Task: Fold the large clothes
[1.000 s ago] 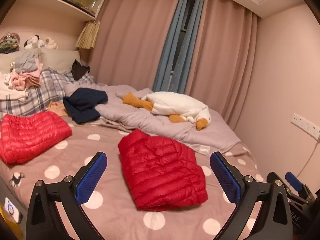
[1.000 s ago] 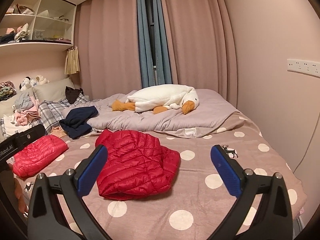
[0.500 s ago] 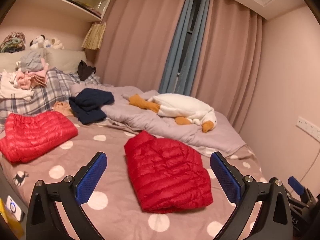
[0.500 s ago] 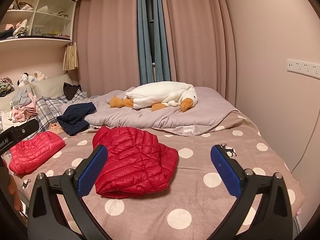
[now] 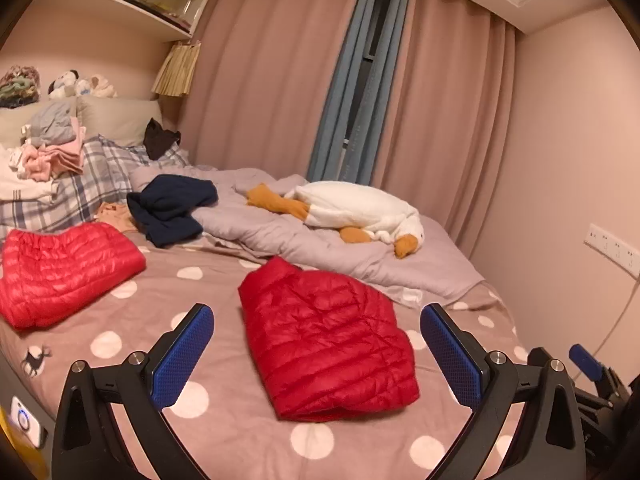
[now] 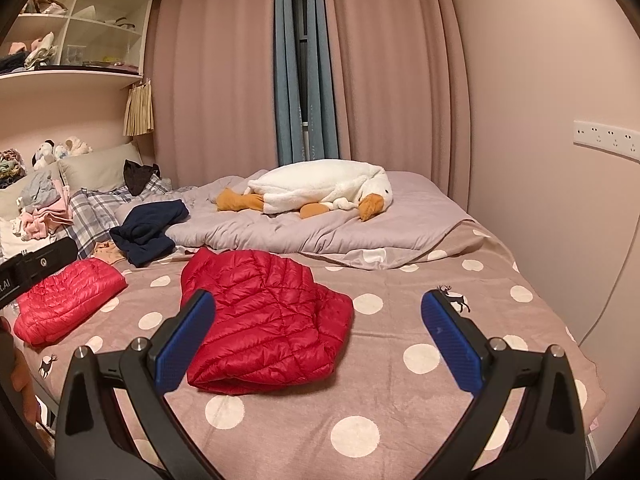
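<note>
Red down jacket (image 5: 326, 338) folded on polka-dot bedspread (image 5: 132, 320), just before grey duvet (image 6: 320, 232). My left gripper (image 5: 316, 354) faces it squarely, nearer; right gripper (image 6: 318, 338) offset right. Both spread wide, empty. Long axis runs away from me.

The second red jacket (image 5: 60, 272) runs off the left edge – in the right view the other gripper's body (image 6: 32, 268) covers its corner.

The left gripper (image 5: 316, 354) hung wide open above the bed (image 5: 224, 280), empty. A folded red jacket (image 5: 324, 340) lay between its fingers; another red jacket (image 5: 60, 272) lay at nine o'clock.
</note>
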`<state>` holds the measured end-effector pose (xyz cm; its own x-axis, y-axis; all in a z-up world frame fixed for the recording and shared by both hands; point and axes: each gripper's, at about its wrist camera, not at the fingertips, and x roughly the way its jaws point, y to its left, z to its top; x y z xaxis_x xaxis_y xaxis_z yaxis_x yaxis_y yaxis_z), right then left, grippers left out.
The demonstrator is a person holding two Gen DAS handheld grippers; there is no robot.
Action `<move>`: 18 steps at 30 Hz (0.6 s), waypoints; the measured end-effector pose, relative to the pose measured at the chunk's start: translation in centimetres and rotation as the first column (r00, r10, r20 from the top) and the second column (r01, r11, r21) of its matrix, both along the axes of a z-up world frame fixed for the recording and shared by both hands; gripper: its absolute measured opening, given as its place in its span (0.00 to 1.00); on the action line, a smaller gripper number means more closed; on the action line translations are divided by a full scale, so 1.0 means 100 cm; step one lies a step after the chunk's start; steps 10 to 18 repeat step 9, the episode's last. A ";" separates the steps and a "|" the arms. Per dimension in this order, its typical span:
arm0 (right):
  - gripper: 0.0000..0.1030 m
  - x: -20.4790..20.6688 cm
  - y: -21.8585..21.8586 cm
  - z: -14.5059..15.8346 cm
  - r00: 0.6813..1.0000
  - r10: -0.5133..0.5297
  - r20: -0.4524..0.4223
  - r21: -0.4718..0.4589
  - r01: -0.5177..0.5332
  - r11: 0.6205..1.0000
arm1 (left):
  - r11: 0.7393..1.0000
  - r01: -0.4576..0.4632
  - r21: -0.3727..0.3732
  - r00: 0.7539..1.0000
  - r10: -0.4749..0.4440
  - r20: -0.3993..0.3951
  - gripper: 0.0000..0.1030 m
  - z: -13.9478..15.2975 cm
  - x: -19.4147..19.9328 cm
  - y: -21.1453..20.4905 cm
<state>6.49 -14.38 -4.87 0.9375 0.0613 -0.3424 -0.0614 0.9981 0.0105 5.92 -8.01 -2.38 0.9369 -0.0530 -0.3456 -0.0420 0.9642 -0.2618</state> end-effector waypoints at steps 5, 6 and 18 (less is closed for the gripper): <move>1.00 0.000 -0.001 0.000 1.000 -0.006 -0.002 0.001 0.006 1.000 | 1.000 -0.003 0.006 1.000 0.003 -0.007 0.99 0.000 0.001 -0.002; 1.00 0.000 -0.002 0.000 1.000 -0.009 -0.001 0.003 0.009 1.000 | 1.000 -0.002 0.007 1.000 0.002 -0.008 0.99 0.000 0.001 -0.002; 1.00 -0.001 -0.004 0.000 1.000 -0.014 0.000 0.010 0.014 1.000 | 1.000 0.000 0.008 1.000 0.000 -0.010 0.99 0.000 0.001 -0.002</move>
